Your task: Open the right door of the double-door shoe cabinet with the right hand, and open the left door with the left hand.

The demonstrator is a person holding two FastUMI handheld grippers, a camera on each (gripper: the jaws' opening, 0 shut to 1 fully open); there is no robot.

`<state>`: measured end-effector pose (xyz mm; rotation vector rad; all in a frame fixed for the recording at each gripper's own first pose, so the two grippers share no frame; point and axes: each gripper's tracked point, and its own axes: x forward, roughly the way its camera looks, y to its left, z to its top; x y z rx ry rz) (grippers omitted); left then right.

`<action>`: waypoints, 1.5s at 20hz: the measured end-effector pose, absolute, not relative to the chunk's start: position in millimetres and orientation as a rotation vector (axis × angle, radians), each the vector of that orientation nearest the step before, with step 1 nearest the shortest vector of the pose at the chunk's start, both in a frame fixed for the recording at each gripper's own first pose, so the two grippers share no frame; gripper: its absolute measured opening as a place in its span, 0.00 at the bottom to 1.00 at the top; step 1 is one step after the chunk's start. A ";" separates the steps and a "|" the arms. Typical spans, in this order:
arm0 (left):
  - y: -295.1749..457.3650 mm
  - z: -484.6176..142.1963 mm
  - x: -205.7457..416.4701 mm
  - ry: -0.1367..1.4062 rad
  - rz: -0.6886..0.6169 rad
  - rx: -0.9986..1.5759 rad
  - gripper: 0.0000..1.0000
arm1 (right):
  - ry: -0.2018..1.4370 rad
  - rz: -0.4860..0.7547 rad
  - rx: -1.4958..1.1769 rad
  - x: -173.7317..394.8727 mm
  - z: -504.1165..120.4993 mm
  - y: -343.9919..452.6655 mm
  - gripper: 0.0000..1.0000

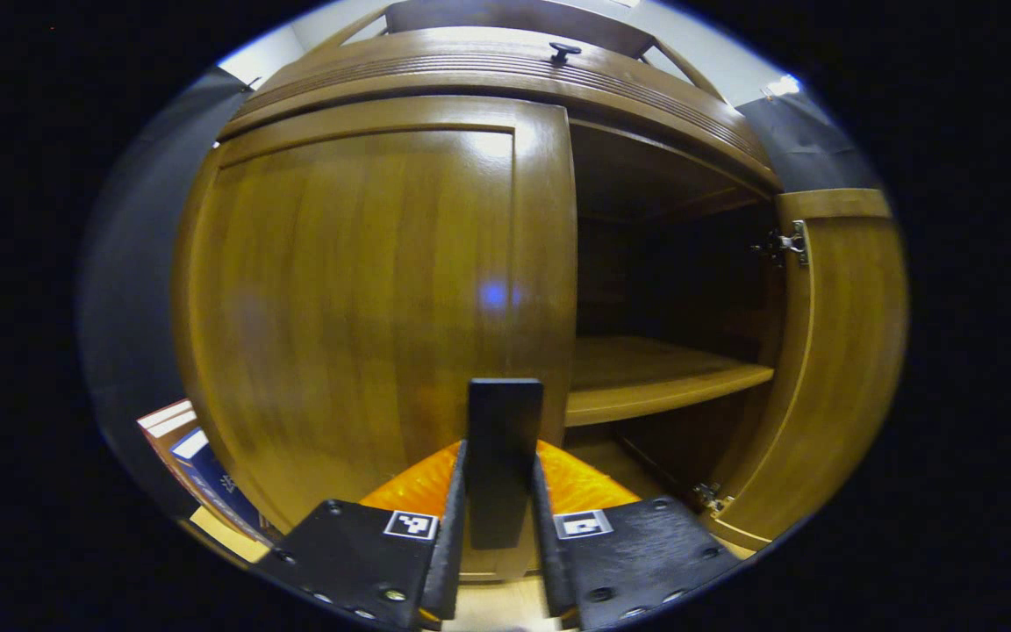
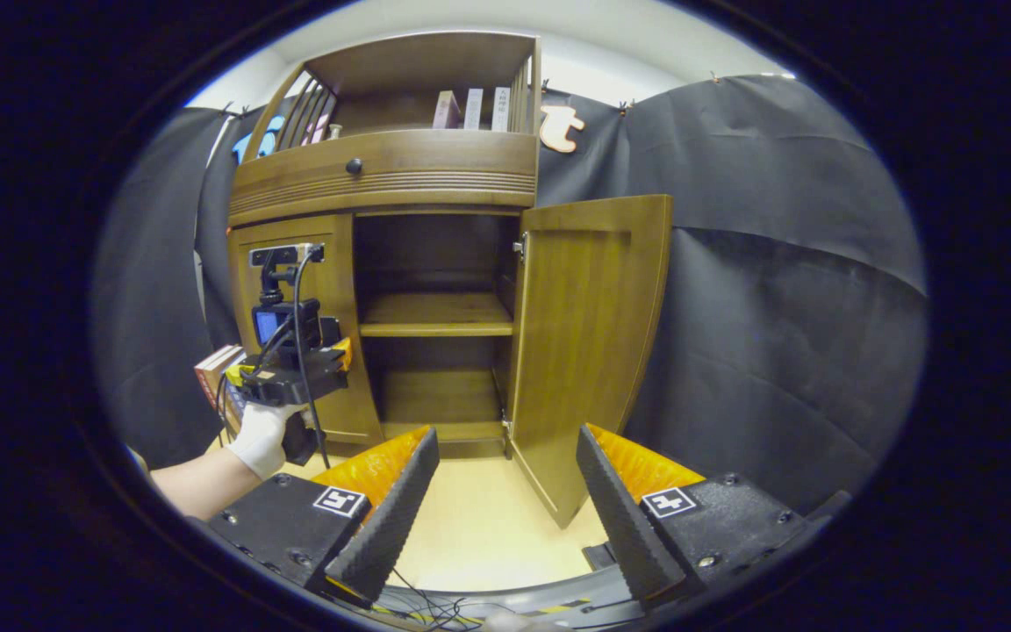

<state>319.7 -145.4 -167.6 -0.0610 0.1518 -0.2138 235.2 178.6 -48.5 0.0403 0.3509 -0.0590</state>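
While the right hand-held gripper (image 2: pixel 505 500) hangs open, the left hand-held gripper (image 1: pixel 498 491) clamps the left door's handle (image 1: pixel 504 439).

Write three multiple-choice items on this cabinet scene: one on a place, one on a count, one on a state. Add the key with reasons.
1. Where is the left gripper?
A. at the closed left door's handle
B. on the floor
C. inside the cabinet

2. How many cabinet doors stand open?
A. none
B. one
C. two

3. The right gripper is:
A. shut on a book
B. shut on the handle
C. open

Key: 1 A, its fingers flank the dark handle on the left door; 2 B, just the right door is swung out; 3 C, its fingers are spread, holding nothing.
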 end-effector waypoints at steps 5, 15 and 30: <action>-141.7 -169.9 305.0 0.168 -0.245 -0.074 0.27 | 0.345 -0.022 0.036 232.6 -46.0 186.1 0.97; -109.0 -164.9 223.4 0.170 -0.316 -0.110 0.27 | 0.367 0.076 0.036 213.6 -52.5 212.4 1.00; -4.9 -169.6 134.6 0.199 -0.234 -0.137 0.26 | 0.384 0.253 0.033 182.6 -70.1 276.7 1.00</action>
